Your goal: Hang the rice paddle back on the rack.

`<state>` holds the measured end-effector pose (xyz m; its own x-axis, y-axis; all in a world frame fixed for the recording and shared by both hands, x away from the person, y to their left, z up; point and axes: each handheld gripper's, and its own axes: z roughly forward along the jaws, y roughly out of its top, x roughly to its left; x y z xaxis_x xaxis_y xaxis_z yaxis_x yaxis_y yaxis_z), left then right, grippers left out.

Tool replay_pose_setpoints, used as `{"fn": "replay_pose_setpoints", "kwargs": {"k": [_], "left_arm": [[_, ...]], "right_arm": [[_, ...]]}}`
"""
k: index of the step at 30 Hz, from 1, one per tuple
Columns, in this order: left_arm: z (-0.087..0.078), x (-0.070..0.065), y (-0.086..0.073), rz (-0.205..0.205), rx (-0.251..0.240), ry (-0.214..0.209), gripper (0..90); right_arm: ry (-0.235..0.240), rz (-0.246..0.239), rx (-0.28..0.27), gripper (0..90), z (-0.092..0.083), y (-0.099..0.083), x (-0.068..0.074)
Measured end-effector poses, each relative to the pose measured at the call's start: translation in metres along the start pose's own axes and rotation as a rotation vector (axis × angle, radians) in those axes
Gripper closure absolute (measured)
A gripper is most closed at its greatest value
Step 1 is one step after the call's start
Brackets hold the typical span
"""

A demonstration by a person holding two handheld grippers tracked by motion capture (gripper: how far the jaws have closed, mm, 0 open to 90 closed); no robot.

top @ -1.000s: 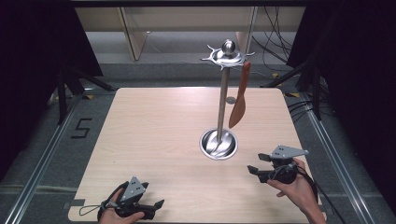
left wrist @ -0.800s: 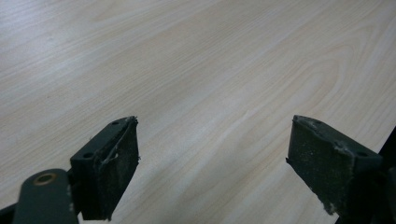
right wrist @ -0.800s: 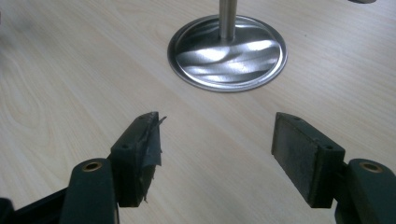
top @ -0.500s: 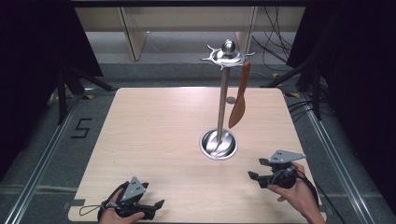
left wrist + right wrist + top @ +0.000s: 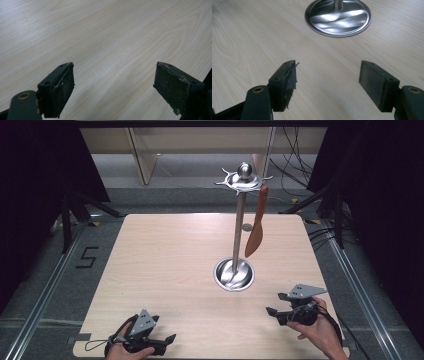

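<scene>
A steel utensil stand (image 5: 239,220) rises from a round dish base (image 5: 234,274) right of the table's middle, and a brown wooden spatula (image 5: 255,225) hangs from one hook of its top ring. My right gripper (image 5: 276,303) is held low near the front right corner, open and empty, its jaws facing the base (image 5: 338,17). My left gripper (image 5: 167,341) rests at the front left edge, open, with bare wood between its pads (image 5: 61,87).
The light wooden table (image 5: 165,255) stretches bare between the grippers and the stand. A small round grey mark (image 5: 247,226) lies behind the pole. Dark curtains, stand legs and cables (image 5: 295,160) surround the table on the floor.
My right gripper has drawn back toward the front right corner, away from the stand's base. The left gripper has stayed put.
</scene>
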<state>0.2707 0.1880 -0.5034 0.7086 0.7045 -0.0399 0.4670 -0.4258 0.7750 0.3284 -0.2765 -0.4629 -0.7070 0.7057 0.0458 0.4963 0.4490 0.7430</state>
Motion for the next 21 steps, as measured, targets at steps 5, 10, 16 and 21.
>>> {"fn": "replay_pose_setpoints", "kwargs": {"k": [5,10,16,21], "left_arm": [[0.0,-0.0001,-0.0001,0.0,-0.001,0.0,15.9],[0.0,0.001,0.0003,0.014,0.001,0.004,15.9],[0.0001,-0.0001,0.0,0.001,0.0,0.001,15.9],[0.0001,0.0,0.0,0.002,0.0,0.001,15.9]], "right_arm": [[-0.001,-0.009,0.0,30.5,-0.0003,-0.0022,0.0021],[0.003,0.012,0.009,29.7,0.0004,-0.0051,0.0062],[0.004,0.009,0.009,28.7,0.0005,-0.0077,0.0079],[0.007,0.017,0.021,28.2,-0.0006,-0.0093,0.0085]]}}
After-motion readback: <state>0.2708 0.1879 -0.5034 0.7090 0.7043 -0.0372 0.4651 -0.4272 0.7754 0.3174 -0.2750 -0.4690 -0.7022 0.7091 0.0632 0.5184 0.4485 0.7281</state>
